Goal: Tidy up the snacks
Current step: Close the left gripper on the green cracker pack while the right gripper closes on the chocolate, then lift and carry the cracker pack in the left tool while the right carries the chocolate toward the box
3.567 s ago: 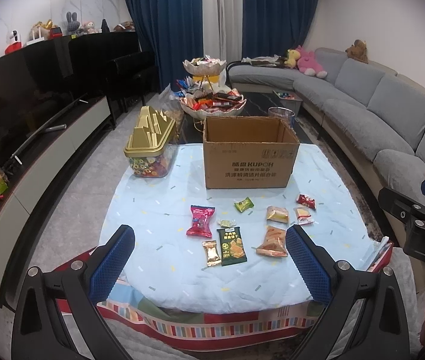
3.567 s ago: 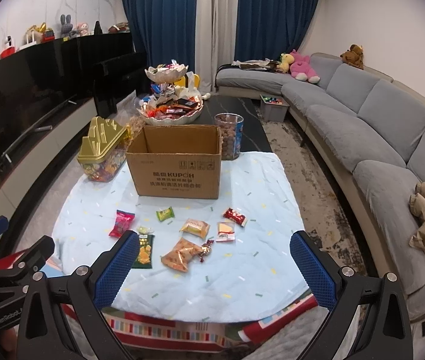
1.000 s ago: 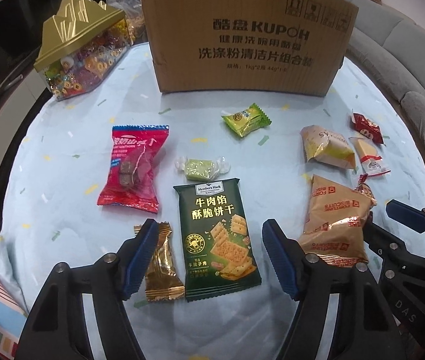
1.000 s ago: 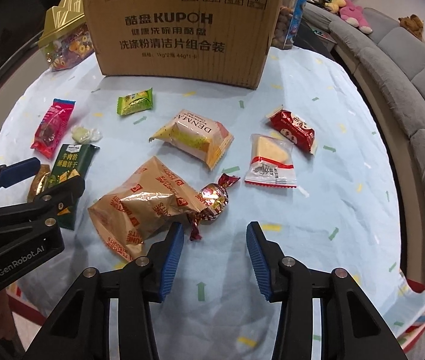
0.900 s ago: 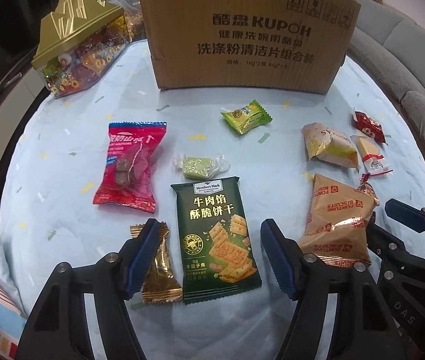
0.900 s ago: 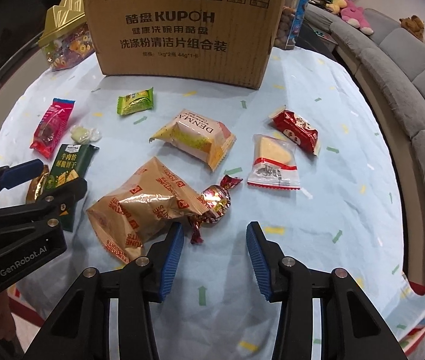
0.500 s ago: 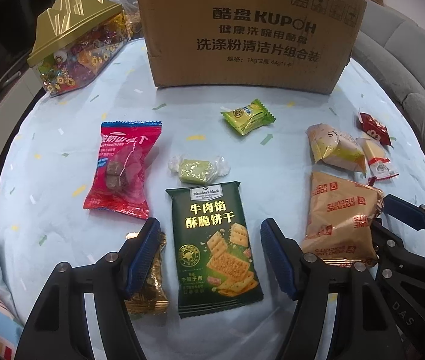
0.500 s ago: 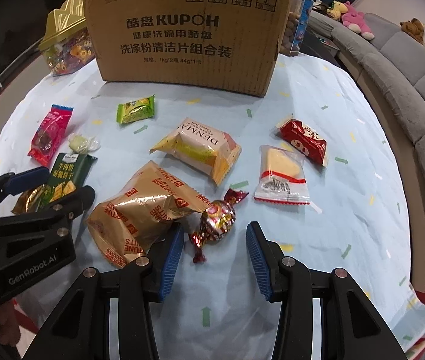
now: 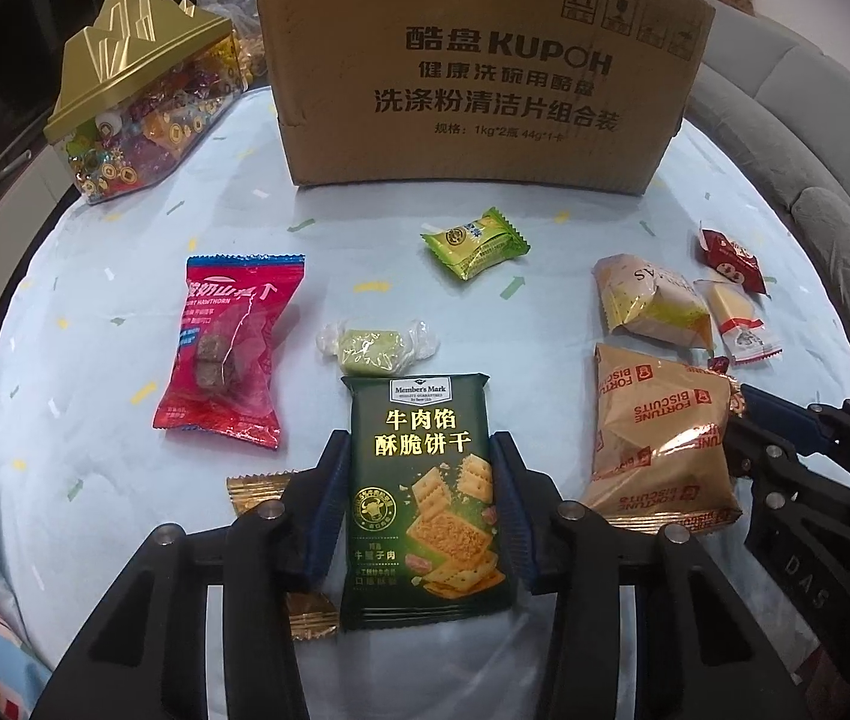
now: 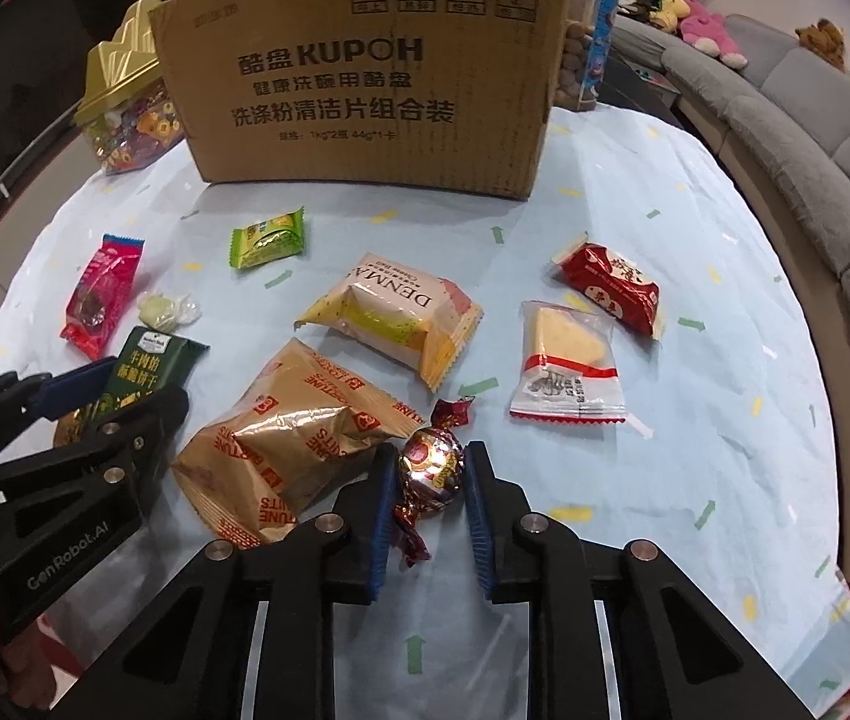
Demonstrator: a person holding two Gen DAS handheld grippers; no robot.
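Observation:
Several snack packets lie on a light blue cloth in front of a cardboard box (image 9: 478, 78). My left gripper (image 9: 422, 480) is closed against both sides of a dark green cracker packet (image 9: 425, 492), which rests on the cloth. My right gripper (image 10: 430, 474) is closed around a round foil-wrapped candy (image 10: 432, 459) on the cloth, beside a gold biscuit bag (image 10: 293, 438). The left gripper (image 10: 113, 396) and the green packet (image 10: 149, 372) also show in the right wrist view.
A red hawthorn packet (image 9: 227, 354), a pale green candy (image 9: 374, 348), a green packet (image 9: 475, 243), a yellow cake packet (image 10: 395, 315), a cheese-like packet (image 10: 565, 360) and a red packet (image 10: 610, 288) lie around. A gold-lidded candy jar (image 9: 137, 96) stands left of the box. A grey sofa (image 10: 832, 138) runs along the right.
Both grippers have moved forward and down and closed: the left onto the green cracker packet, the right onto the round foil candy.

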